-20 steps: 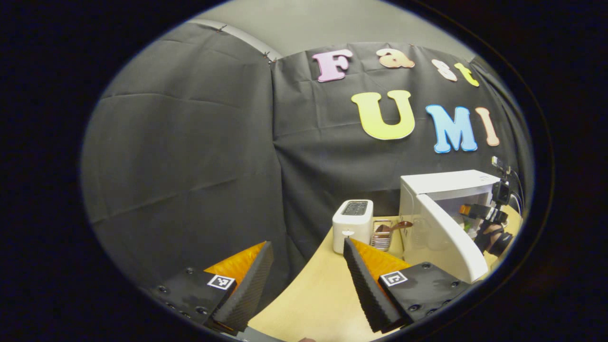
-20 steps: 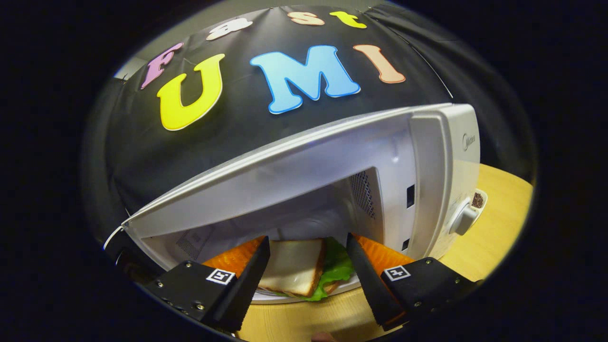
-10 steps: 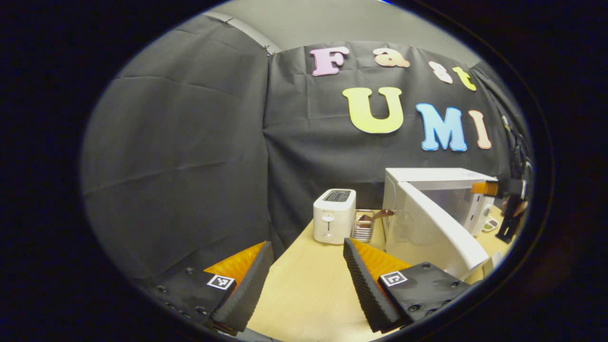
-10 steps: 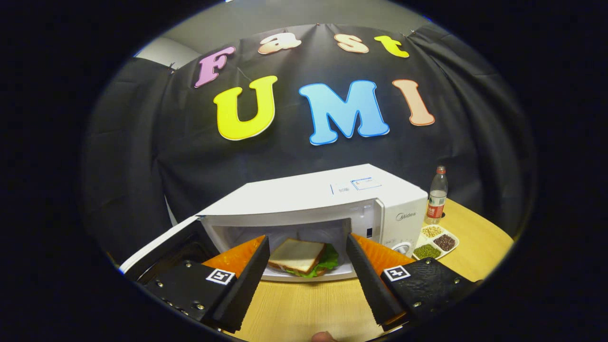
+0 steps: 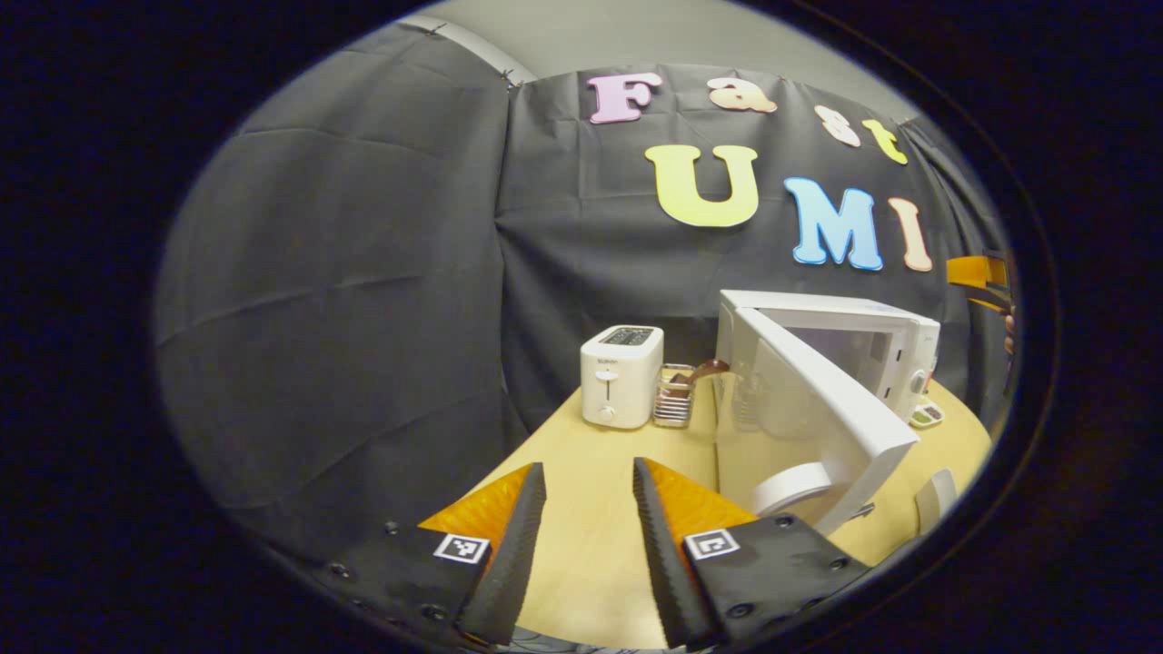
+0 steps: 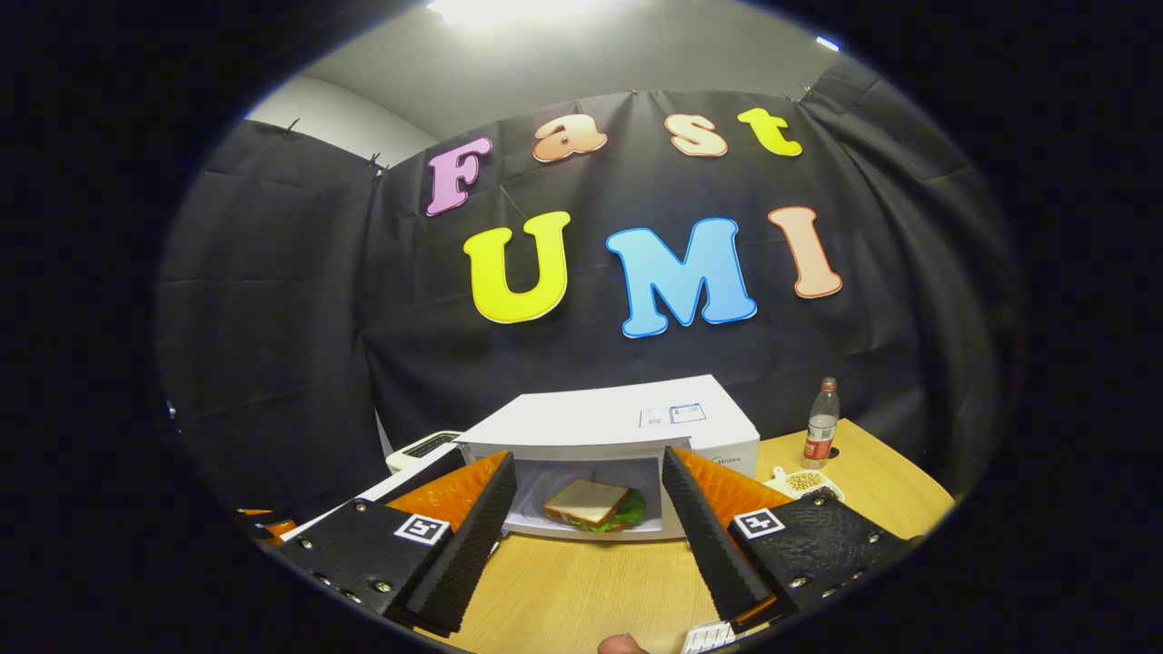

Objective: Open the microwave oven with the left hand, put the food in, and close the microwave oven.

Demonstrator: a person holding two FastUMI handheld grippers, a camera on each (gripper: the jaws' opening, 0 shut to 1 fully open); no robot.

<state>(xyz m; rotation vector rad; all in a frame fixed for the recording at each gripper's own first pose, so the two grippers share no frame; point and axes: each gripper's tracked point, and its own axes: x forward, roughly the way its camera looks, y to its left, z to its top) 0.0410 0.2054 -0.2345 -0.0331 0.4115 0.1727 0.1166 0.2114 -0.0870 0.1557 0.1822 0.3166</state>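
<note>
The white microwave point(image 6: 618, 422) stands on the wooden table with its door point(image 5: 822, 409) swung wide open to its left. A sandwich with lettuce point(image 6: 595, 506) lies inside the cavity on a white plate. My right gripper point(image 6: 589, 456) is open and holds nothing; it hangs over the table well back from the microwave's opening. My left gripper point(image 5: 589, 468) is open with a narrow gap and holds nothing; it is above the table, left of the open door and apart from it. The right gripper point(image 5: 977, 277) also appears small at the far right edge of the left gripper view.
A white toaster point(image 5: 621, 374) and a wire basket point(image 5: 674, 400) with a brown utensil stand left of the microwave. A bottle point(image 6: 820, 422) and a divided dish of beans point(image 6: 804, 481) sit to its right. A round white object point(image 5: 790, 480) lies under the door's edge.
My right gripper has drawn back and up from the microwave, leaving the sandwich inside. My left gripper's fingers have closed partway, and its view has shifted so the microwave sits farther off.
</note>
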